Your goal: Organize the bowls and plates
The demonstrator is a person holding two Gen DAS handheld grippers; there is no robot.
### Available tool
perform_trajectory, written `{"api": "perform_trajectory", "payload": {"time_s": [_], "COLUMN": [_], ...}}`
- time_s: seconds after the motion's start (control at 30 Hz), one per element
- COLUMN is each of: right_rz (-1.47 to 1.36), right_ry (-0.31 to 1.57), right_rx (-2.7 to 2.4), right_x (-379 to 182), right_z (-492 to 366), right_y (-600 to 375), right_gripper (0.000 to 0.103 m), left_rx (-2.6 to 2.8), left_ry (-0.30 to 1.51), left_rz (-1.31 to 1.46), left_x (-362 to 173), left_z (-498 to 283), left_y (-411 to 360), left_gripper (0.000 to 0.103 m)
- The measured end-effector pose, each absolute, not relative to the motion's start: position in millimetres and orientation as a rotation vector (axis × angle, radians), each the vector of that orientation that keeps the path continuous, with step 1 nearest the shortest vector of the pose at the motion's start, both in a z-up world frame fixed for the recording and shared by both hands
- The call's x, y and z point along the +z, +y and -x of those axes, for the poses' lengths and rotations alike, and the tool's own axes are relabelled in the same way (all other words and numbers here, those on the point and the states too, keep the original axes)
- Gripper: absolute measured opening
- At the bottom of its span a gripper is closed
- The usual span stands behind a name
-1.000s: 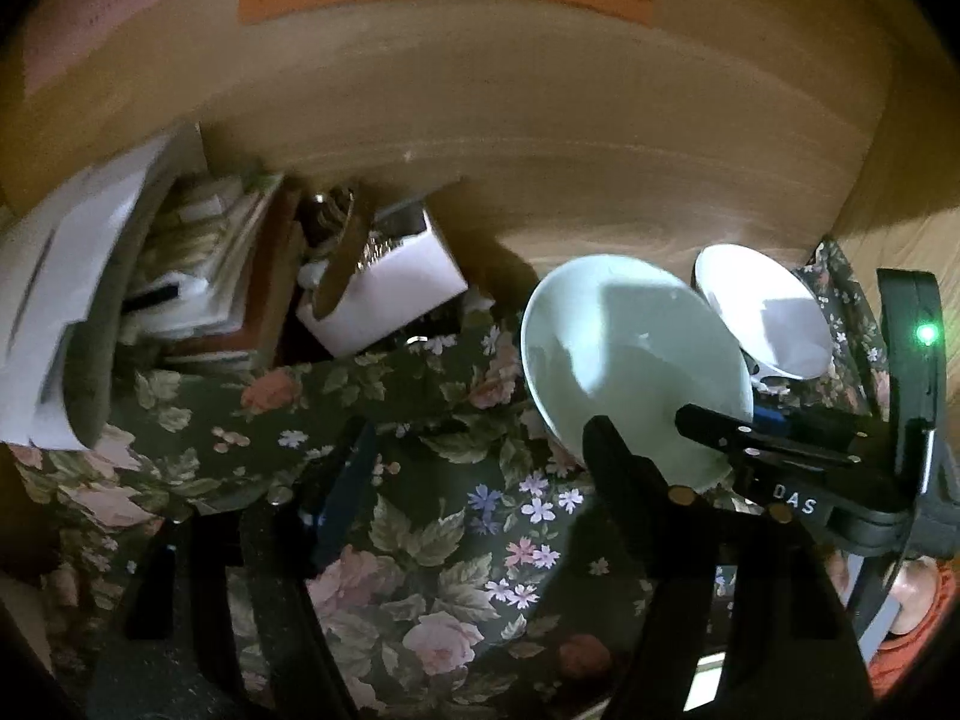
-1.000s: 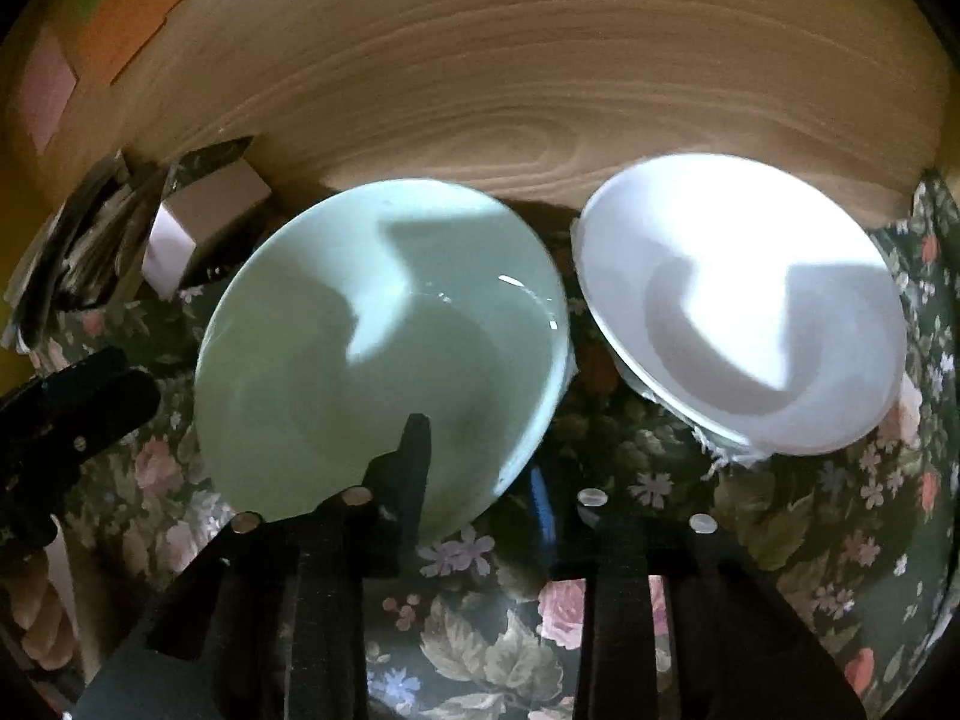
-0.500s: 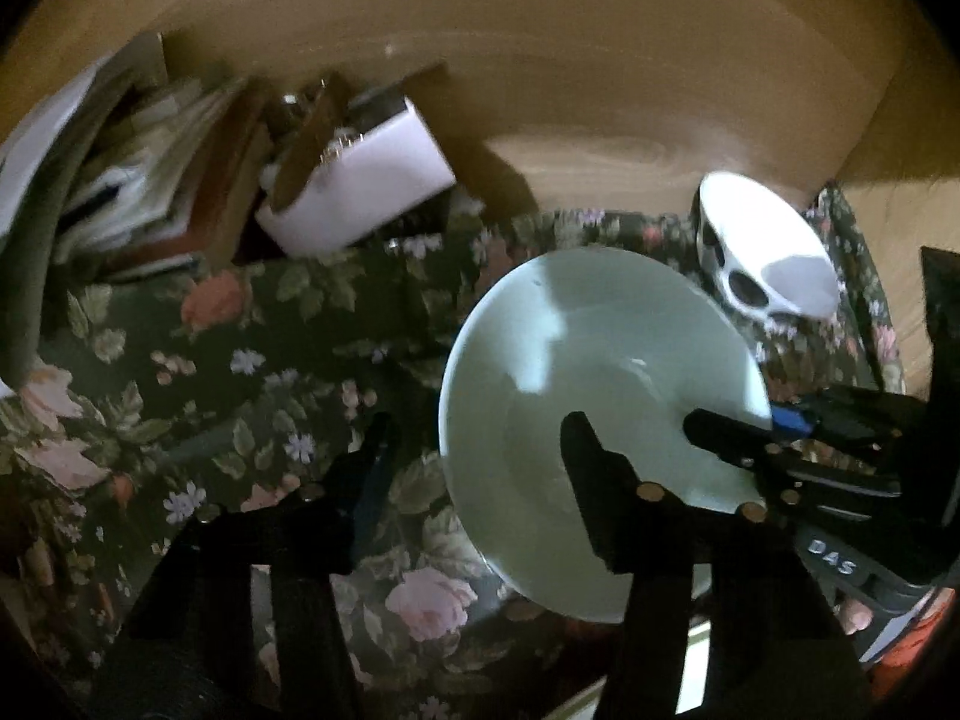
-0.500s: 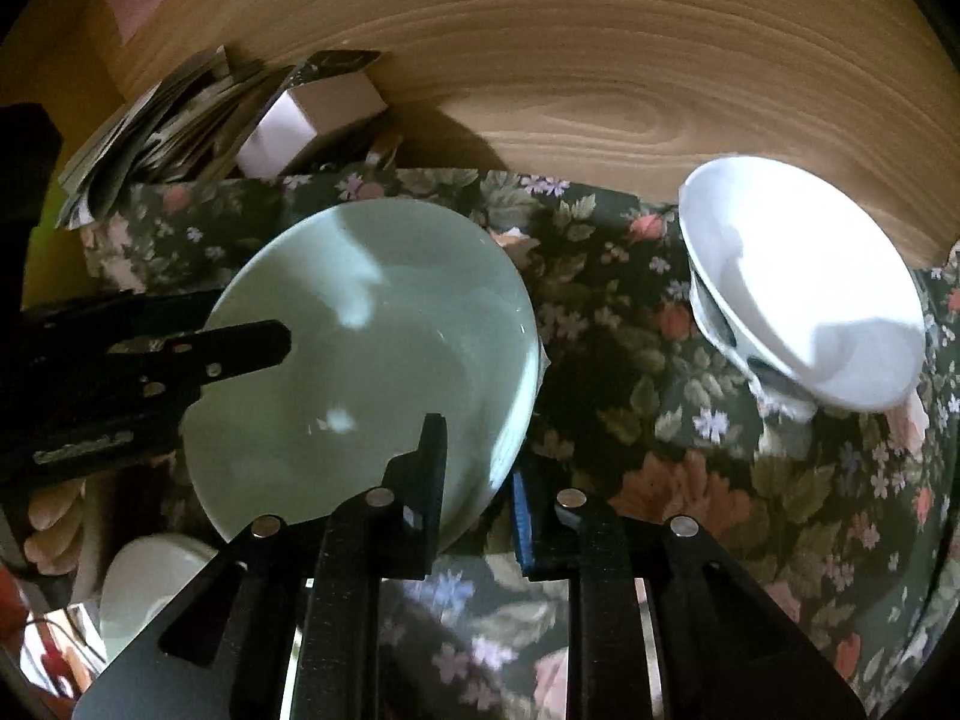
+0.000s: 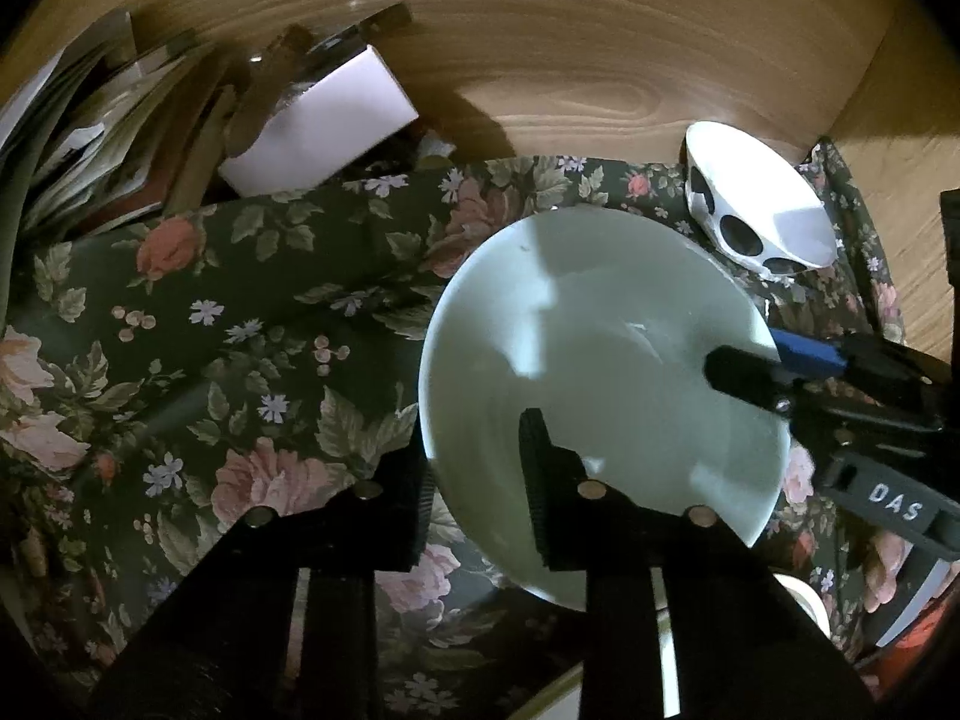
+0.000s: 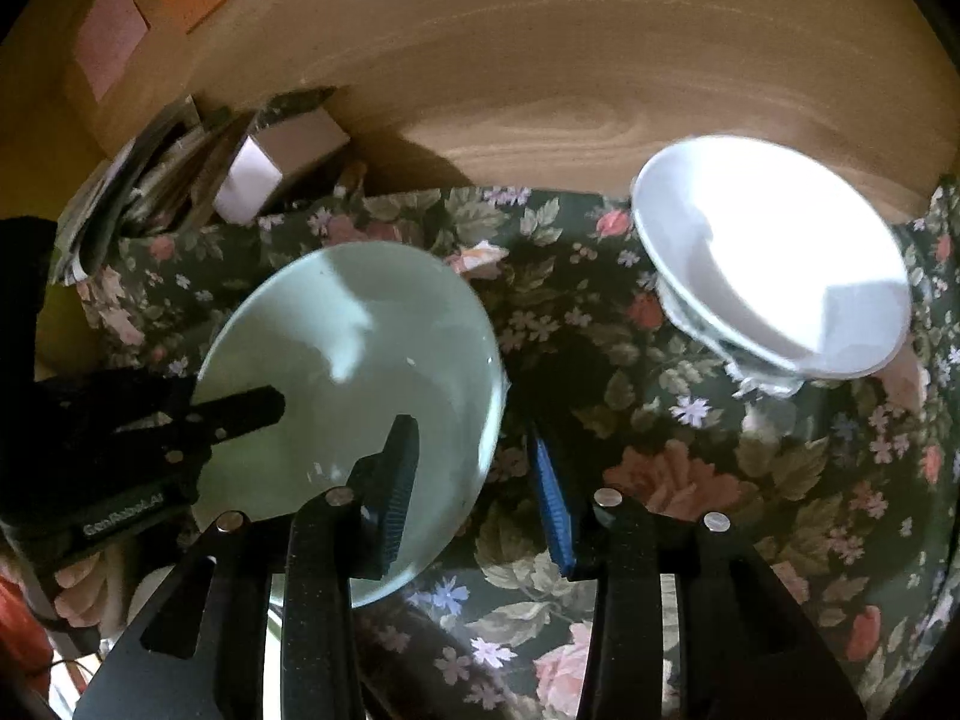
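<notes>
As left tongs [image 5: 477,450] close on its rim, the plate [image 5: 600,324] faces up.

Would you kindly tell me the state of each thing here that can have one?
Plate: rim gripped by left claw.
Left claw: just closed, shut on plate.
Right claw: just opened; plate rim loose inside it.
Bowl: empty, resting on cloth, untouched.
</notes>
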State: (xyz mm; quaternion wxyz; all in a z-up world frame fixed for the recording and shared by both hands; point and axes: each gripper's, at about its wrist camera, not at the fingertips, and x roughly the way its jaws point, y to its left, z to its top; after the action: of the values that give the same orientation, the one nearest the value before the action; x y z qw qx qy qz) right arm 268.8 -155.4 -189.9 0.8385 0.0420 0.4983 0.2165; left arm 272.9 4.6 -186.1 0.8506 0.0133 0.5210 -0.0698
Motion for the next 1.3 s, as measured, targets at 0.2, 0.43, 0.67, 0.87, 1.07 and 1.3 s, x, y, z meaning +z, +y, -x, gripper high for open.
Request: {"api": "perform_trajectory", "payload": {"time_s": [0.2,0.43,0.67,0.87,1.07,1.3], "right_rz": [-0.079,-0.087,-0.098,-0.096,-0.086,-0.065], "right_ry": [1.058,1.023,0.946,0.88,0.83,0.795], "right_rx": [0.466,0.455,0.452,0.459,0.472,0.494], "right_x": [-195,-181,-152,-129,-113,-102], "right_z": [-268,-259,-243,-222,-204,-183], "right_y": [-148,-152,-161,-164,-160,-150], "right_gripper": [0.017,0.017,0.017,0.017,0.017,0.017], "left_rx": [-0.136,-0.137,-0.15,-0.159,-0.153,-0.138], "left_ry": [1.107,1.107,1.012,0.937,0.883,0.842], "left_rz": [-0.024,-0.011,-0.03,-0.003,0.009,0.023], "left_x": [-195,-196,-167,-140,-121,-111], "left_z": [-279,-279,-253,-227,-202,-176], "left_y": [1,-1,-5,-1,3,14], "left_gripper": [0.019,0.018,0.018,0.018,0.018,0.018]}}
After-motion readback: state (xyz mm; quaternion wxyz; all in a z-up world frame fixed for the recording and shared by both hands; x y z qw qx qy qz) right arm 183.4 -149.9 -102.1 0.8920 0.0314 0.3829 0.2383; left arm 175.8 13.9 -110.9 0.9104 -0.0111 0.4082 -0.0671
